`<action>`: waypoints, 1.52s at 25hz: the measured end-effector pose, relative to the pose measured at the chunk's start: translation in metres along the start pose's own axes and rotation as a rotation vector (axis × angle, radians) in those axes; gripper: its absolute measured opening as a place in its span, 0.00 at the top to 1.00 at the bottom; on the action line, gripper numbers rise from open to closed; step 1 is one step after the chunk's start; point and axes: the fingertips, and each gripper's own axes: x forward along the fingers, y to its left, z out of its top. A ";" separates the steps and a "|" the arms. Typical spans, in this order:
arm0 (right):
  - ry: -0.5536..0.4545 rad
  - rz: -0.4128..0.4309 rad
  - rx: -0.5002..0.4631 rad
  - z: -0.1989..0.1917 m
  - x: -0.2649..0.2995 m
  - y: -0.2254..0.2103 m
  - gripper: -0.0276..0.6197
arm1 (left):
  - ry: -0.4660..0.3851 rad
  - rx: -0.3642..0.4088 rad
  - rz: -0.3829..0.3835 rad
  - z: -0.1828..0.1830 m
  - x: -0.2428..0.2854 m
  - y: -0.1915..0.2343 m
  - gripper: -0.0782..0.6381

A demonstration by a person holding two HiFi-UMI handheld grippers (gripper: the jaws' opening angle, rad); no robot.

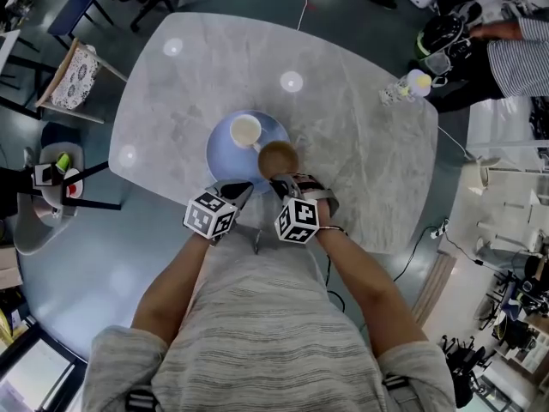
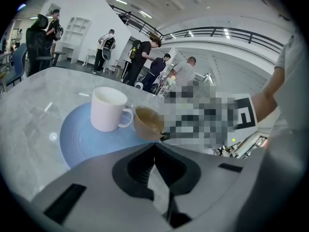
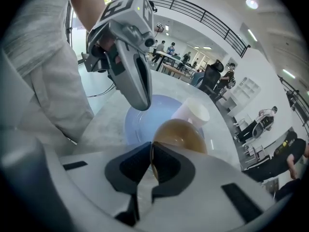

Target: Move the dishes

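Note:
A blue plate (image 1: 221,148) (image 2: 79,139) (image 3: 149,122) lies on the marble table (image 1: 352,153) near its front edge. On the plate stands a white mug (image 1: 245,131) (image 2: 108,109) (image 3: 193,112). A brown bowl (image 1: 278,156) (image 2: 147,122) (image 3: 181,134) sits tilted at the plate's right rim. My left gripper (image 1: 243,189) (image 2: 154,144) (image 3: 139,103) is shut with its tips at the plate's near rim. My right gripper (image 1: 279,181) (image 3: 150,146) is shut on the bowl's near rim.
A small white and yellow object (image 1: 410,85) stands at the table's far right edge. A chair with a patterned cushion (image 1: 73,75) is off the far left corner, and a low stand with small items (image 1: 53,172) is to the left. People stand in the background.

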 end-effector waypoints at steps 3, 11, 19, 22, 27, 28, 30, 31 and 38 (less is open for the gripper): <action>0.006 0.012 0.008 0.007 -0.001 0.006 0.91 | -0.002 -0.001 0.000 0.000 -0.009 0.008 0.86; 0.021 0.025 0.029 0.025 0.004 0.023 0.91 | 0.001 0.011 -0.023 0.001 -0.024 0.025 0.86; 0.019 0.033 -0.020 0.055 0.025 0.044 0.91 | 0.028 0.032 -0.039 -0.003 -0.036 0.045 0.86; 0.028 0.034 -0.016 0.063 0.036 0.045 0.91 | 0.035 0.038 -0.046 -0.004 -0.039 0.049 0.86; 0.045 0.034 -0.021 0.070 0.051 0.045 0.91 | 0.045 0.048 -0.053 -0.004 -0.044 0.054 0.86; 0.049 0.035 -0.025 0.071 0.053 0.047 0.91 | 0.046 0.050 -0.055 -0.005 -0.045 0.054 0.86; 0.058 0.038 -0.034 0.071 0.056 0.051 0.91 | 0.049 0.055 -0.059 -0.006 -0.047 0.055 0.86; 0.062 0.037 -0.039 0.071 0.057 0.052 0.91 | 0.050 0.058 -0.061 -0.006 -0.048 0.056 0.86; 0.081 0.029 -0.032 0.072 0.065 0.055 0.91 | 0.058 0.071 -0.067 -0.007 -0.052 0.059 0.86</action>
